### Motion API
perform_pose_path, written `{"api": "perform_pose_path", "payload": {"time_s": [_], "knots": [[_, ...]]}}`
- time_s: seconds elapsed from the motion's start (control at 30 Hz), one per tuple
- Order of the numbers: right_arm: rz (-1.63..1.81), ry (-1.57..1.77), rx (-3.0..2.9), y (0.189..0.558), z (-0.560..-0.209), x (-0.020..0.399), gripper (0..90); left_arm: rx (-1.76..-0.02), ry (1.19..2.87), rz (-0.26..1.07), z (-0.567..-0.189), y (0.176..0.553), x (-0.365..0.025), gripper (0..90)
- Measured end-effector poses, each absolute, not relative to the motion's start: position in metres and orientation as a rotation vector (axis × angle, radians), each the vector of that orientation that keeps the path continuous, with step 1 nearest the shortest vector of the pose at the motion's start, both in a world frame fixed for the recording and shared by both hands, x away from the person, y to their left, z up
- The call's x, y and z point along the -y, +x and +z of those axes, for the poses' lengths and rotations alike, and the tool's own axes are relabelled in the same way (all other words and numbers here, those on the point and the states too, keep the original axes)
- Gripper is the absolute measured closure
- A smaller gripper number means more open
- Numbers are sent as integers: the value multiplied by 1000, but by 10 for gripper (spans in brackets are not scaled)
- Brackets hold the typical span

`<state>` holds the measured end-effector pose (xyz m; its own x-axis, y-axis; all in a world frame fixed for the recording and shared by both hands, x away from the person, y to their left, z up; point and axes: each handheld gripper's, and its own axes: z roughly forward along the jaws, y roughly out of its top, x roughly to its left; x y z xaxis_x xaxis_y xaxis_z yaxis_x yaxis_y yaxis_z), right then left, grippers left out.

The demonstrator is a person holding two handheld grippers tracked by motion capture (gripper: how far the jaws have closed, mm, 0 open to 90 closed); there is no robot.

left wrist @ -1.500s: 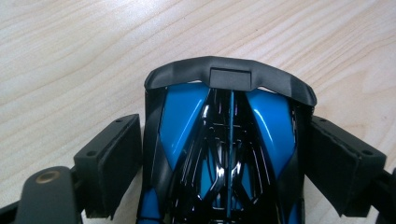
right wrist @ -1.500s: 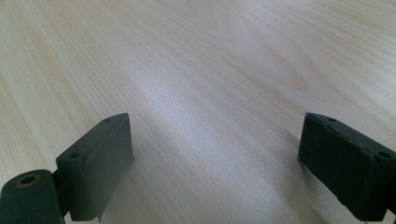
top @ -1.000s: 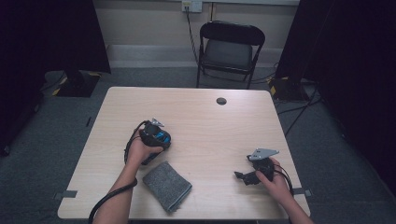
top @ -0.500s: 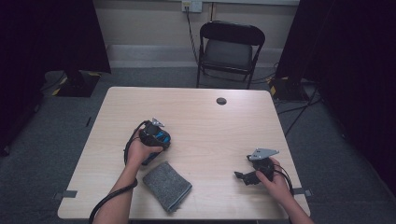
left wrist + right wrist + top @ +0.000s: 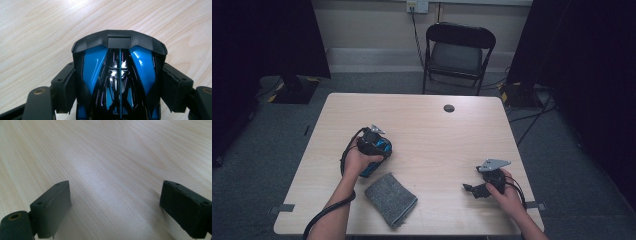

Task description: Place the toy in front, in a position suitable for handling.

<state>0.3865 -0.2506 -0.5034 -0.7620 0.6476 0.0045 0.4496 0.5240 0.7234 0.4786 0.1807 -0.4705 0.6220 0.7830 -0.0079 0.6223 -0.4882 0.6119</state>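
Observation:
A glossy blue and black toy-like object (image 5: 120,62) with a black spoiler-shaped edge sits between the pads (image 5: 65,87) of my left gripper (image 5: 117,86). The pads press on both of its sides, just above the wooden table (image 5: 37,30). In the high view the left gripper (image 5: 373,144) and the blue object (image 5: 384,147) are at the table's left middle, with a hand around the gripper. My right gripper (image 5: 473,189) rests near the front right, its jaws wide apart. In the right gripper view (image 5: 115,205) there is only bare wood between them.
A folded grey cloth (image 5: 390,198) lies near the front edge, just right of the left forearm. A small dark round cap (image 5: 449,108) sits in the tabletop at the far side. A black folding chair (image 5: 459,50) stands behind the table.

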Motion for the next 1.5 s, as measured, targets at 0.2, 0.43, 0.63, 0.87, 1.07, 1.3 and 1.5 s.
{"api": "perform_pose_path", "payload": {"time_s": [0.2,0.43,0.63,0.87,1.07,1.3,1.5], "knots": [[1073,922,-2501,386,-503,251,93,-1087,2260,372,-461,476,-186,255],[1073,922,-2501,386,-503,251,92,-1085,2244,362,-448,475,-191,255],[1073,922,-2501,386,-503,251,92,-1083,2210,365,-437,475,-192,255],[1073,922,-2501,387,-503,251,92,-1036,2213,362,-427,480,-178,255],[1073,922,-2501,386,-503,251,92,-1012,2224,354,-425,485,-163,255],[1073,922,-2501,387,-503,251,92,-977,2243,331,-425,491,-140,255],[1073,923,-2501,386,-503,251,92,-956,2258,319,-427,500,-116,255]]}}
